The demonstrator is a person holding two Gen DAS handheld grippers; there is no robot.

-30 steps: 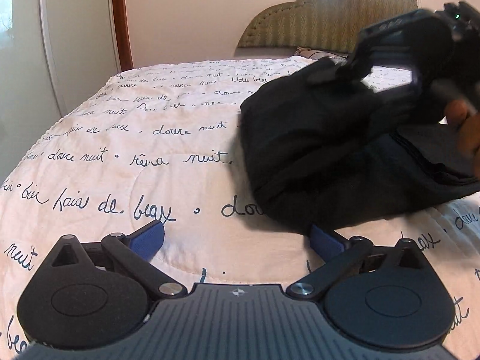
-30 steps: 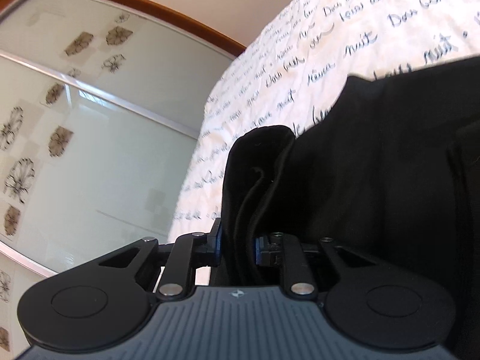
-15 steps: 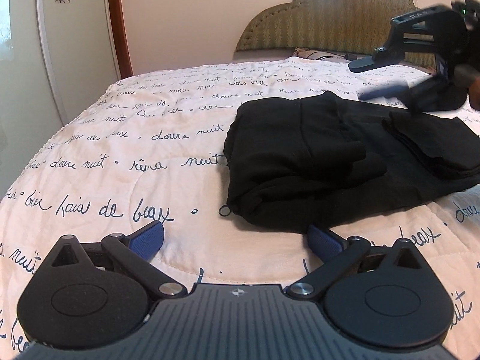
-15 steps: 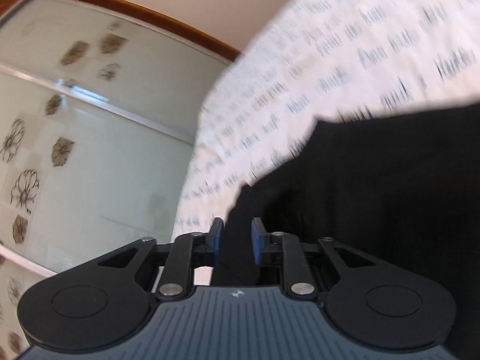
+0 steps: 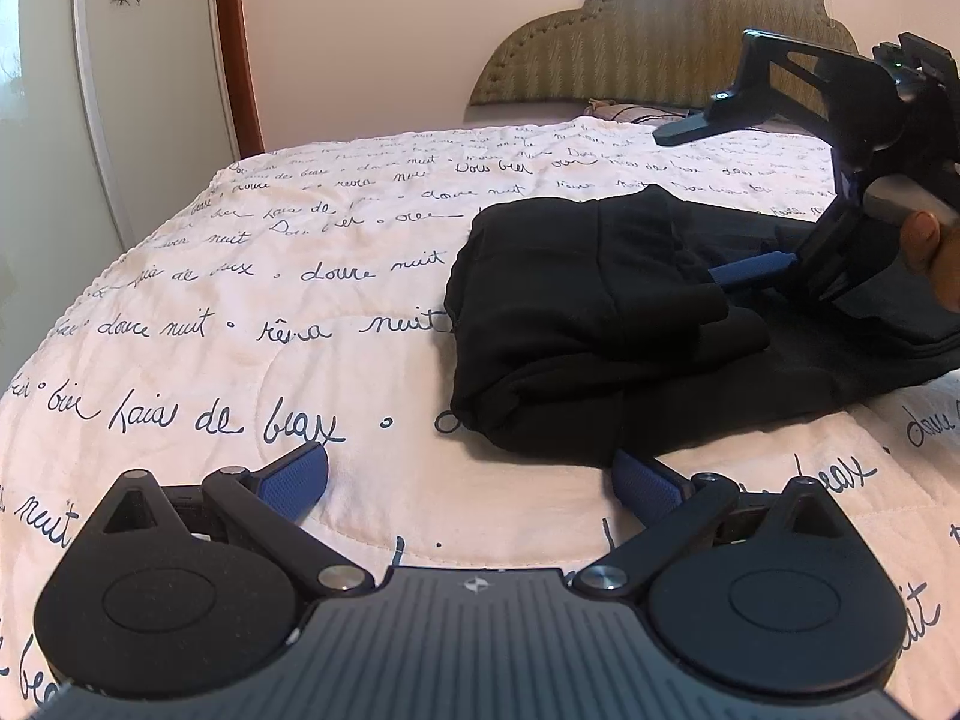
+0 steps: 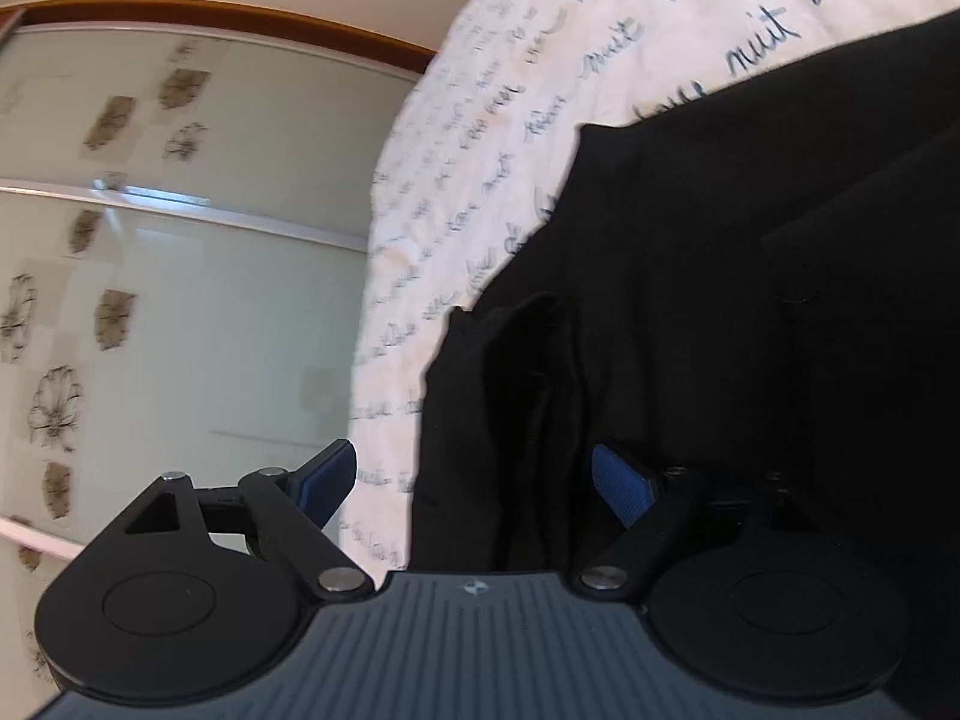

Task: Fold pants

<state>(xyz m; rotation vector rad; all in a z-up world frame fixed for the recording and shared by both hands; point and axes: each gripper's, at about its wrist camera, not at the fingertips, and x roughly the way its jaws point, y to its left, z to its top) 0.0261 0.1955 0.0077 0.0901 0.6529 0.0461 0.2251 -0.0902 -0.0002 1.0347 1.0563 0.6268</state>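
Most of both views is filled by a white quilted bedspread printed with dark cursive script (image 5: 252, 300), which spreads out ahead of and beneath the jaws of both tools. On it lie the black fabric pants (image 5: 588, 324), folded into a thick bundle with a rounded fold at one end and a raised ridge of cloth across the top. In the left wrist view the bundle sits just ahead of the jaws and toward their right side, its near edge touching the tip of the right-hand pad.

Beyond the jaws, at the far end of the bed, stands an olive padded headboard with a scalloped top (image 5: 690, 42); off to the left of the jaws is a frosted wardrobe door with flower decals (image 5: 90, 90).

Smaller than these, the left gripper (image 5: 474, 480) hangs low over the quilt with its blue-padded jaws spread wide and nothing between them. The right gripper (image 6: 474, 474) is tilted sideways, jaws released and wide apart; a fold of the pants rises between them without being pinched, and its right-hand pad lies against the cloth.
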